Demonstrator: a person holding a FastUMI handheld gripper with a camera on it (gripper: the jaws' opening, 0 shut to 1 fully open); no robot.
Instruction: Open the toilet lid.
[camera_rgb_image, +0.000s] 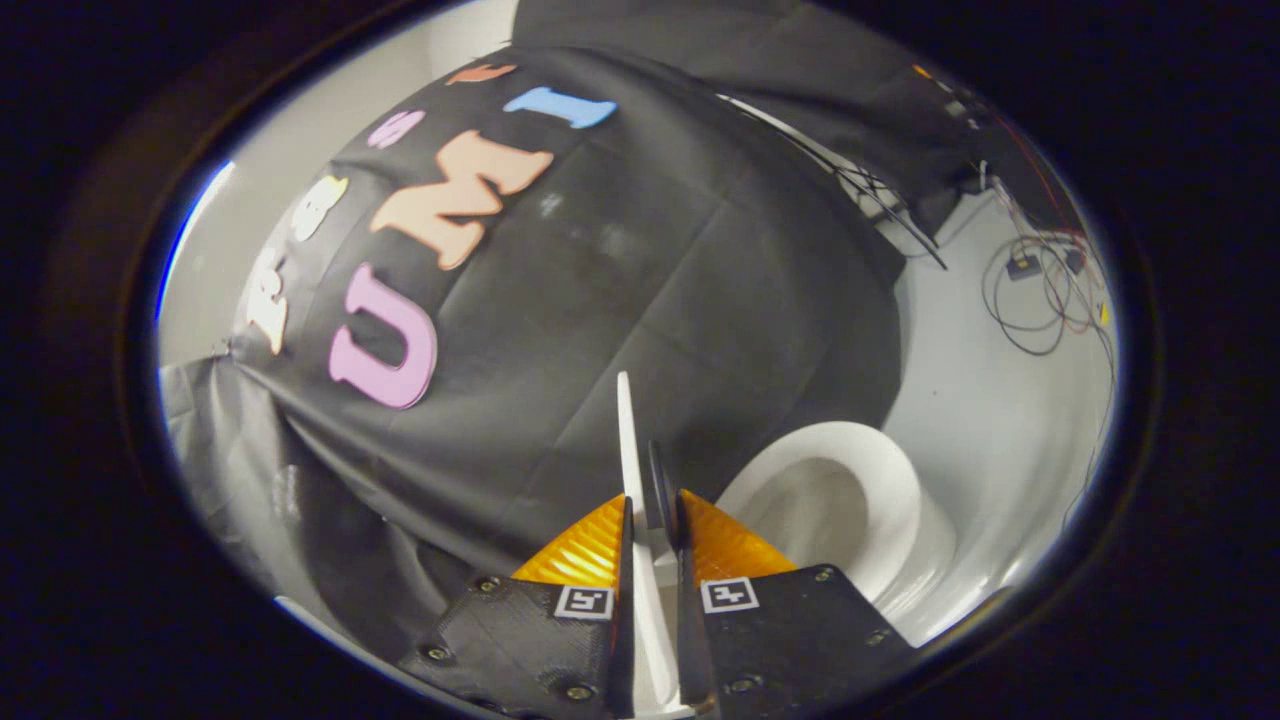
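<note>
Gripper (652, 520): clamped on the thin edge of the raised toilet lid (625, 440).
Bowl (890, 470): exposed beside the fingers.
Risk: lid could slip free and slam if released early.

The lid (627, 440), a thin, smooth, hard sheet like plastic, stands edge-on, clamped between the ridged fingers of the tool (650, 520). Lower right, the bowl (880, 480) is glossy and smooth. The wall (620, 280) is creased matt cloth; the floor (990, 420) smooth.
</note>
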